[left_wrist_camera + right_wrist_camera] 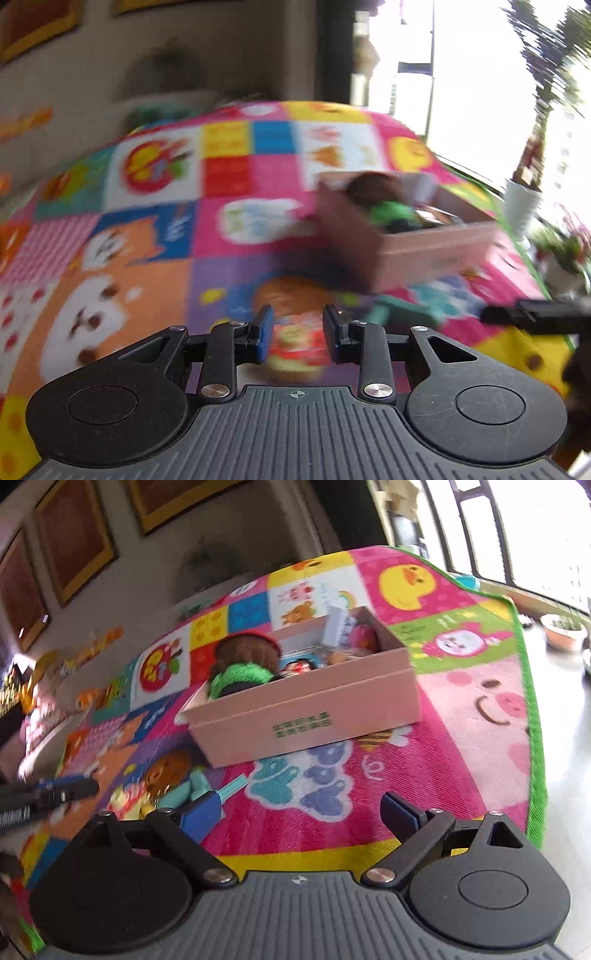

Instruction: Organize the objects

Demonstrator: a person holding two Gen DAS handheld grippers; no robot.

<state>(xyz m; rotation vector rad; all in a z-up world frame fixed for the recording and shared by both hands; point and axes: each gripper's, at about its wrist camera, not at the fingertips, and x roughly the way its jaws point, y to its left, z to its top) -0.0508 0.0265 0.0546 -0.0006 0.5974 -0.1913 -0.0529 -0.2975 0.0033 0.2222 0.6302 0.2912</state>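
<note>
Left gripper: fingers at their narrowest, nothing clamped between them, only the play mat print shows through the gap. Frame blurred. Ahead and right of those fingers sits the pink box, already holding a brown plush, something green and more.

Teal toy lies loose on the mat, just ahead of the right gripper's left finger and short of the box; what it is exactly, can't tell.

Right gripper: fingers spread wide, nothing between them, box straight ahead and apart from them.

Progress call: mostly done, several toys boxed, at least the teal one left out. More small toys line the wall far left, unclear if they count. Next likely: right fingers take the teal toy
</note>
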